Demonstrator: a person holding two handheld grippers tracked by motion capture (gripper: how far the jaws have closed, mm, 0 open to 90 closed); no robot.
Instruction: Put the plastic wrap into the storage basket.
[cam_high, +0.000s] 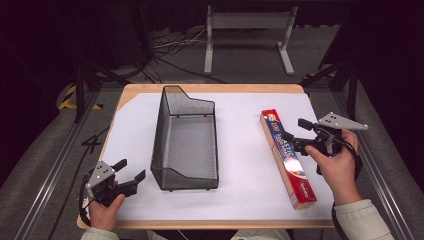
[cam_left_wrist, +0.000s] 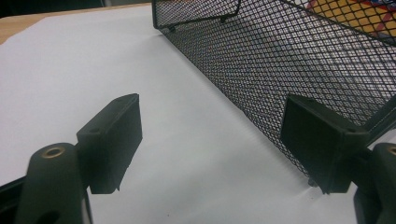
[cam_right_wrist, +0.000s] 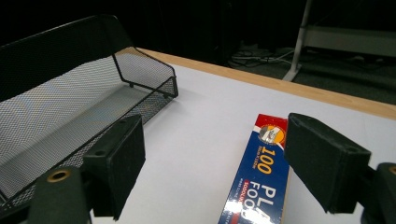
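The long box of food wrap (cam_high: 288, 158) lies flat on the right side of the white counter (cam_high: 240, 165), well apart from the wire basket (cam_high: 186, 142). The right tongs (cam_high: 299, 135) hang over it, spread wide and gripping nothing. The left tongs (cam_high: 131, 173) sit open near the basket's near left corner.

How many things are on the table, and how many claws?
Black mesh basket: 1
Long red and blue box: 1
Claws: 2, the left claw and the right claw, both open and holding nothing
Total: 4
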